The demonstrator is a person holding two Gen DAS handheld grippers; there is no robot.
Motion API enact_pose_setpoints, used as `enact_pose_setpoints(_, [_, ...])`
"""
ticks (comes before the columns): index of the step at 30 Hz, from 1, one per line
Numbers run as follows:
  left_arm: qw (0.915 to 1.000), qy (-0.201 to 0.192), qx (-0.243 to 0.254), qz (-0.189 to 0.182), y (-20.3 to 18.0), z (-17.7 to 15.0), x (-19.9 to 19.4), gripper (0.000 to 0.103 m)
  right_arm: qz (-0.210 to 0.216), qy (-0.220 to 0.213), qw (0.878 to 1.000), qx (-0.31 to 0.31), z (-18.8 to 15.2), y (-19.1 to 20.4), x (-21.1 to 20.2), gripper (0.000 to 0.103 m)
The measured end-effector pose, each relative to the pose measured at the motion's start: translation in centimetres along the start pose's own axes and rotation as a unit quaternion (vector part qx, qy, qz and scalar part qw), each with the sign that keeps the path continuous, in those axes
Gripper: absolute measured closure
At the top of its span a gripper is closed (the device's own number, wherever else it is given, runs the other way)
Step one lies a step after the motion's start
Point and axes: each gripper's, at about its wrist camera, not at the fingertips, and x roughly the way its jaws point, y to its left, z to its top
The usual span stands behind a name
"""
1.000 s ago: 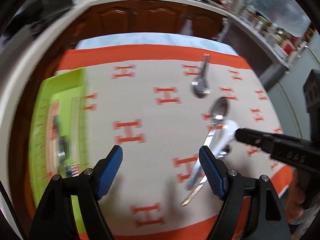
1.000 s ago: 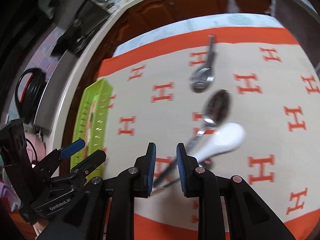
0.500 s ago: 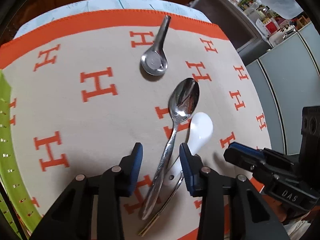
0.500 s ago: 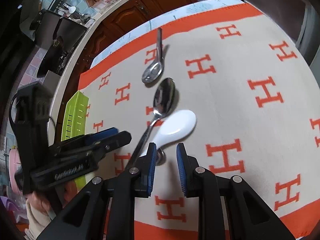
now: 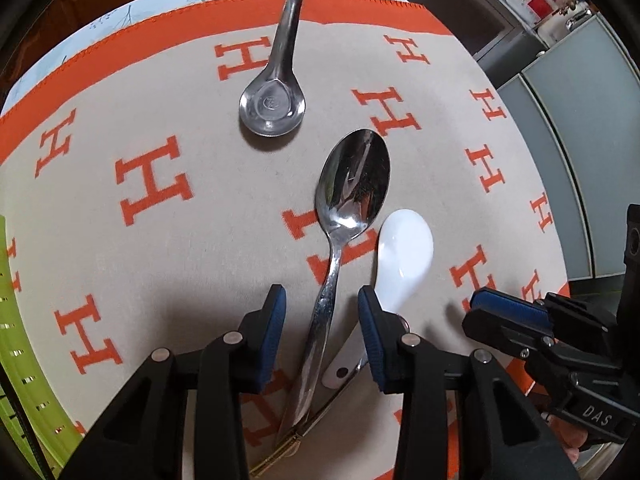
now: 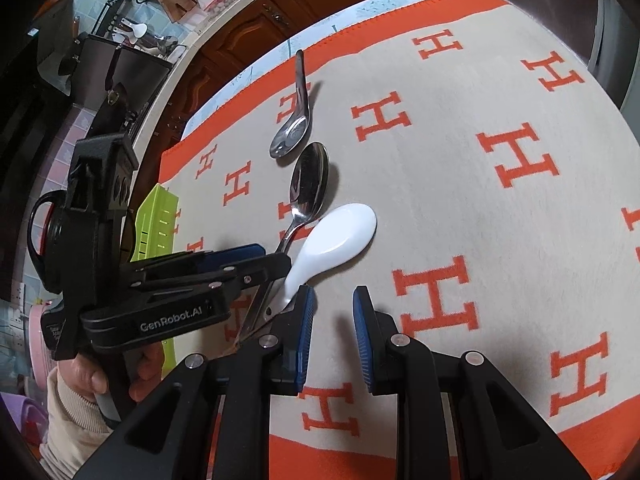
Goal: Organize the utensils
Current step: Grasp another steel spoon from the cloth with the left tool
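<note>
A shiny steel spoon (image 5: 352,184) (image 6: 310,180) lies on the H-patterned cloth, bowl away from me. My left gripper (image 5: 322,312) (image 6: 276,258) points down over its handle, which runs between the blue pads with a gap on each side. A white ceramic spoon (image 5: 404,248) (image 6: 340,236) lies just right of it, its handle end under the left gripper's right finger. My right gripper (image 6: 332,312) (image 5: 504,312) hovers beside the white spoon's handle, jaws narrowly apart with nothing between them. A steel soup spoon (image 5: 272,100) (image 6: 292,136) lies farther back.
A lime-green slotted tray (image 5: 16,360) (image 6: 158,220) stands at the cloth's left edge. A thin brass-coloured utensil (image 5: 280,452) sticks out beneath the spoon handles. The cloth's orange border (image 5: 120,48) ends at the table's far edge, with wooden cabinets beyond.
My left gripper has swung from beside the green tray to over the spoons, dropped lower, and narrowed its jaws around the steel spoon's handle. The right gripper shifted right, off the handles.
</note>
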Motion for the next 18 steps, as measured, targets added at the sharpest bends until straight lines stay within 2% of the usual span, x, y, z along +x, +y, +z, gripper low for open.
enact_pose_setpoints(1, [1.0000, 0.002, 0.002, 0.008, -0.2, 0.1, 0.1, 0.069, 0.001, 0.001, 1.000, 0.000, 0.0, -0.1, 0.1, 0.082])
enact_pose_setpoints(3, [0.9995, 0.004, 0.000, 0.033, -0.4, 0.2, 0.2, 0.088, 0.003, 0.003, 1.000, 0.004, -0.1, -0.2, 0.3, 0.082])
enact_pose_setpoints(4, [0.9994, 0.007, -0.002, 0.034, -0.5, 0.3, 0.3, 0.095, 0.004, 0.004, 1.000, 0.006, -0.2, -0.3, 0.3, 0.082])
enact_pose_setpoints(8, [0.9989, 0.015, -0.013, 0.042, -0.4, 0.4, 0.3, 0.096, 0.009, 0.003, 1.000, 0.010, -0.3, -0.6, 0.3, 0.082])
enact_pose_setpoints(14, [0.9911, 0.008, -0.025, 0.130, 1.3, -0.4, -0.9, 0.097, 0.006, -0.006, 1.000, 0.006, -0.4, -0.8, -0.3, 0.082])
enact_pose_setpoints(16, [0.9881, 0.003, -0.038, 0.149, 2.8, -0.8, -1.8, 0.097, 0.006, -0.007, 1.000, 0.003, -0.6, -0.8, -0.5, 0.082])
enact_pose_setpoints(18, [0.9884, -0.002, -0.053, 0.142, 4.1, -1.1, -2.6, 0.097, 0.009, -0.006, 1.000, 0.002, -0.7, -0.6, -0.5, 0.082])
